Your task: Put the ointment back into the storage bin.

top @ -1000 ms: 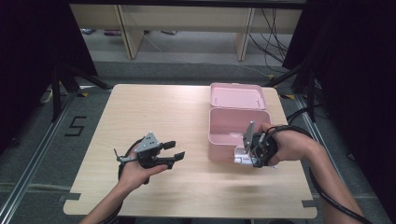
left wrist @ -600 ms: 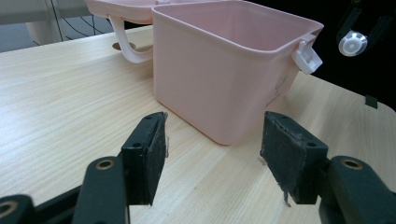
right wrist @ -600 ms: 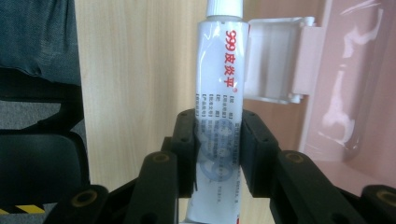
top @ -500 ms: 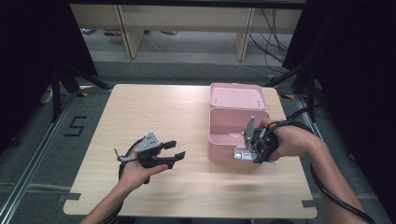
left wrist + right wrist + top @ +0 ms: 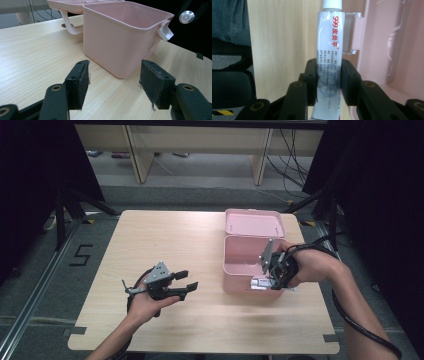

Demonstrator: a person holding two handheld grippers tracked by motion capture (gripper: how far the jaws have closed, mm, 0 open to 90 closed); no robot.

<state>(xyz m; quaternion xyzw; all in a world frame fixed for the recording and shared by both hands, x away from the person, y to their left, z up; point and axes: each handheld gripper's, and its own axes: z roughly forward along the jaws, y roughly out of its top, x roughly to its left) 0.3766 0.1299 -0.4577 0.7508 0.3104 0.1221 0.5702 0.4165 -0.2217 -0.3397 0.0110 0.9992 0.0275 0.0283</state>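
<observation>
An open pink plastic box (image 5: 239, 270) stands right of the table's middle, its lid (image 5: 254, 222) folded flat behind it. My right gripper (image 5: 270, 281) hangs at the box's front right corner, shut on a white ointment tube (image 5: 258, 283) with red print. In the right gripper view the tube (image 5: 329, 42) rises between the jaws of the right gripper (image 5: 329, 77), cap end beside the box's latch (image 5: 355, 32). My left gripper (image 5: 186, 280) is held open left of the box, nothing between its pads (image 5: 79, 83). The box (image 5: 120, 37) lies just beyond them.
The light wooden table (image 5: 165, 240) has bare room on its left half and along the front edge. A dark cable (image 5: 350, 320) trails from the right gripper past the forearm. Shelving and cables stand on the floor beyond the far edge.
The right gripper with the tube has edged slightly up toward the box's rim. The left gripper has stayed in place, still open.
</observation>
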